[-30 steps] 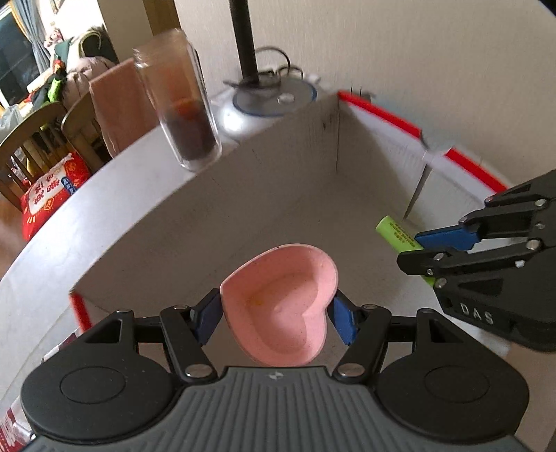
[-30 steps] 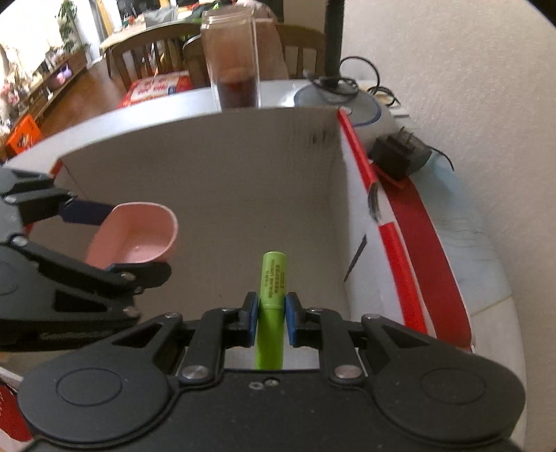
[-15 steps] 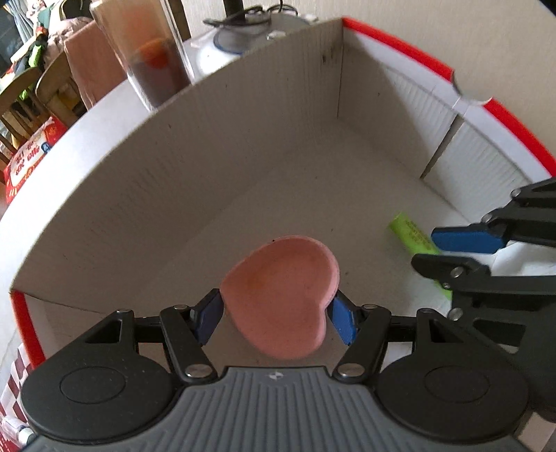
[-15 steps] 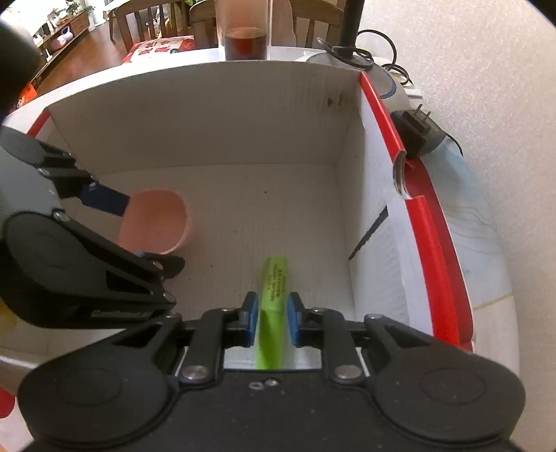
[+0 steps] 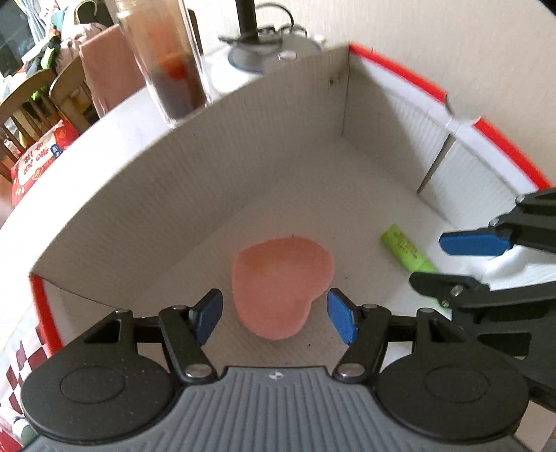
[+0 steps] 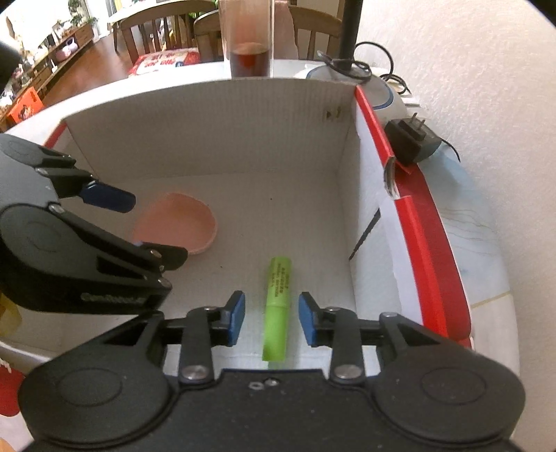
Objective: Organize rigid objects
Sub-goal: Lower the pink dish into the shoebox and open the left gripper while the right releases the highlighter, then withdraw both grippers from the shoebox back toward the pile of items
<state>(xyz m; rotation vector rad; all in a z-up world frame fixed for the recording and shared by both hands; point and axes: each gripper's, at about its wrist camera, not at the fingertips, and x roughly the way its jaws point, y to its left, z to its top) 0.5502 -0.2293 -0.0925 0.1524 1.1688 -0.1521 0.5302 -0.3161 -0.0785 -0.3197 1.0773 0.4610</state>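
A white corrugated cardboard box (image 6: 243,132) with red-edged rims is taken as the landmark; both grippers are held above its open interior, pointing steeply down. Item one: a pink heart-shaped dish (image 5: 279,285) is seen lying on the box floor, toward the box's left half as viewed from the right wrist (image 6: 177,226). The left gripper (image 5: 274,316) is positioned over it, its blue pads (image 5: 208,314) spread to either side of the dish with a visible gap on each side, so the dish is not gripped. Item two: a lime-green marker (image 6: 276,306) is seen lying flat on the box floor, nearer the box's right wall, lengthwise toward the far wall. The right gripper (image 6: 271,318) is placed over it; its jaws have just been opening, and the blue pads (image 6: 236,318) now stand clear of the marker on both sides, the marker resting between them untouched. In the left wrist view the marker (image 5: 406,247) is found to the right of the dish, well apart from it. Outside the box, behind its far wall, a tall glass (image 6: 248,41) with dark liquid is recorded on the table; a black power adapter (image 6: 411,140) is noted just beside the box's right rim, and wooden chairs (image 6: 166,31) are visible farther behind.
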